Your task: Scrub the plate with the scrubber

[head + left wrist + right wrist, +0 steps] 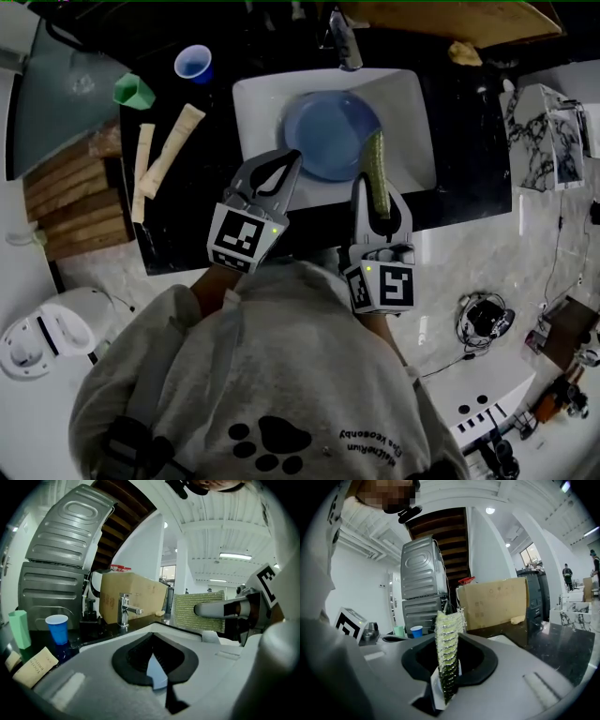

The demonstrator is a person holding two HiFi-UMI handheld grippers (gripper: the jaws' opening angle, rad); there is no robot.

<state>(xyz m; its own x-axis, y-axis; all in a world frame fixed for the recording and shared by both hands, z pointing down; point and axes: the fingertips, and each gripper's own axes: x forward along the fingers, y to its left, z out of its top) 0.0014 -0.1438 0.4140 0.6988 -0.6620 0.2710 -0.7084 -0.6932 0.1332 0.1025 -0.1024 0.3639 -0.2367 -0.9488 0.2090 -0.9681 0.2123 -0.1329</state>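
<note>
Bent over a kitchen counter, you fill the bottom of the head view in a grey sweatshirt (281,394), with both grippers held side by side just above it at centre frame. Your left gripper (286,161) has its jaws closed tip to tip. A sliver of blue shows through the slot behind the tips, which sit at the lower left rim of the plate (323,131), and whether they touch it cannot be told. Your right gripper (367,187), just to the right, is clamped on the green scrubber (375,159), which stands on edge between the jaws and reaches past them over the plate's right rim. The blue plate lies inside the white sink (412,103) at upper centre. The sink is set into a black countertop (169,234). Left of it lie two paper sleeves (173,145). Farther up the frame are a green cup (134,90), a blue cup (193,64) and the chrome faucet (344,42). A yellow sponge (464,53) and a cardboard box (441,14) sit at the upper right.
</note>
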